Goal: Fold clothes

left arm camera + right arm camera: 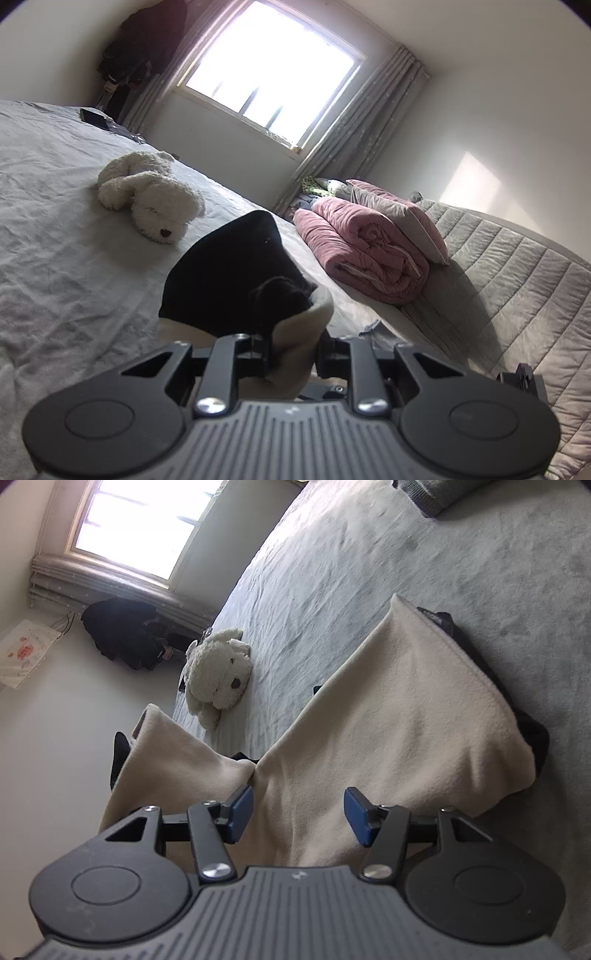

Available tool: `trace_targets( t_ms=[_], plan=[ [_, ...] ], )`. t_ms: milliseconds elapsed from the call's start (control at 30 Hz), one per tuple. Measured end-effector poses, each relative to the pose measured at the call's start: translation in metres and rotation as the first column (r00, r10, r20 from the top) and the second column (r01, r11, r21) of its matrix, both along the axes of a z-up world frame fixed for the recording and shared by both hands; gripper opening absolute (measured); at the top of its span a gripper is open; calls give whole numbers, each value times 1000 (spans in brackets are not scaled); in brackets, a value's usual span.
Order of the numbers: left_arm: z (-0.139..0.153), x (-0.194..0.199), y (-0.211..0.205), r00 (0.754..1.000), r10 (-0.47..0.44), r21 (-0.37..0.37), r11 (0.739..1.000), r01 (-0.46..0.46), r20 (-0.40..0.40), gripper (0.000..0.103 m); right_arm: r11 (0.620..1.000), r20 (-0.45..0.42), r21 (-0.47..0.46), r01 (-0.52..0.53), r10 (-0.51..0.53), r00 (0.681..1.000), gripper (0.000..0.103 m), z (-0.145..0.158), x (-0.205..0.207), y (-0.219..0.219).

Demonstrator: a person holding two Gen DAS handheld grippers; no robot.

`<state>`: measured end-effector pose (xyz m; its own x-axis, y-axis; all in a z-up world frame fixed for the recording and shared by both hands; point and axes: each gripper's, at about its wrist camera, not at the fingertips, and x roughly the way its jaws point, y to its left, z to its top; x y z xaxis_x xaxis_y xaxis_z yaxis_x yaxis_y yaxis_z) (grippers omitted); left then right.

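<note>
While the left gripper pinches a bunched edge of the garment, black outside and cream inside, its 2 fingers stand narrow with the cloth clamped between them, and the piece hangs lifted ahead of them above the bed. From that hold the fabric runs forward and slightly left, toward the white plush dog lying farther up the sheet; the folded pink quilt sits well apart to the right by the grey headboard.

Moving right, the right gripper has its blue-padded fingers parted fairly wide, touching nothing that I can make out; cream fleece lies just past them, not pinched. In this view the garment spreads from the fingertips outward, its long axis running away and to the upper right across the bed, with a second cream flap rising at the left where the other hand appears to hold it. Black lining shows along the far right edge.

My judgement: the next move turns on the right hand, which is nearest the free cream panel directly ahead. It would need to advance straight along its own pointing line and close on an edge there, while the left side keeps tension.
</note>
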<state>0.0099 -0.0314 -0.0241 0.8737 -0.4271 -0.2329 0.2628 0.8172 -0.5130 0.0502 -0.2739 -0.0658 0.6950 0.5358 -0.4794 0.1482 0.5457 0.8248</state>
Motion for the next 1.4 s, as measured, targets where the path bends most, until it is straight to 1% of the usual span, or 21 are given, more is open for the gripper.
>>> trace_targets(
  t_ms=[167,367,433,467,533,567,600,633,667,733,767,800,867,933,1033,1133,1267,1333,1400],
  plan=[
    [-13,4,-21,996,-80,45,996,83,-49,22,998,-3,50,43,-43,999,60,2,-4,-19],
    [-29,8,-34,982,-150,76,984,158,-112,23,997,-33,32,73,-72,997,61,2,-7,-31],
    [-30,11,-34,975,-179,75,979,190,-135,27,996,-46,38,83,-81,996,61,0,-9,-35],
    [-30,12,-34,971,-193,75,976,205,-143,28,995,-49,42,87,-85,995,61,0,-9,-37],
    [-29,13,-33,963,-225,75,968,238,-145,35,994,-54,49,96,-94,994,61,0,-10,-38],
    [-29,14,-32,957,-249,75,962,262,-147,38,993,-56,52,102,-99,994,61,0,-10,-39],
    [-28,15,-32,949,-277,76,954,290,-151,45,992,-56,60,112,-109,992,61,0,-10,-40],
    [-28,15,-33,937,-311,72,943,325,-157,48,990,-53,73,124,-120,991,62,-1,-10,-42],
    [-29,15,-35,926,-341,74,932,356,-160,48,987,-51,94,133,-129,990,68,-2,-11,-44],
    [-29,11,-40,904,-394,85,908,411,-164,50,983,-49,118,141,-137,989,73,-3,-11,-47],
    [-29,9,-43,892,-420,91,895,438,-166,51,982,-48,123,142,-137,989,73,-3,-12,-47],
    [-29,7,-45,885,-436,108,884,455,-161,52,982,-47,127,141,-136,990,73,-2,-12,-48],
    [-25,0,-50,877,-457,155,865,477,-146,54,985,-50,122,124,-118,992,73,-2,-11,-45],
    [-19,-4,-50,870,-474,177,853,491,-132,54,988,-50,109,110,-105,993,73,-2,-9,-41],
    [-10,-5,-41,852,-510,151,838,524,-122,51,992,-41,68,102,-100,994,73,1,-8,-36],
    [-3,-7,-32,859,-500,163,844,511,-106,51,994,-35,65,92,-89,995,73,2,-7,-36],
    [0,-4,-15,885,-452,161,871,465,-110,55,995,-36,59,82,-80,996,73,2,-6,-35],
    [-1,-1,-7,900,-419,159,887,435,-123,63,995,-37,55,78,-77,996,73,2,-4,-33],
    [-3,3,1,911,-386,154,901,406,-146,66,996,-38,51,75,-73,997,73,2,-3,-32]
  ],
)
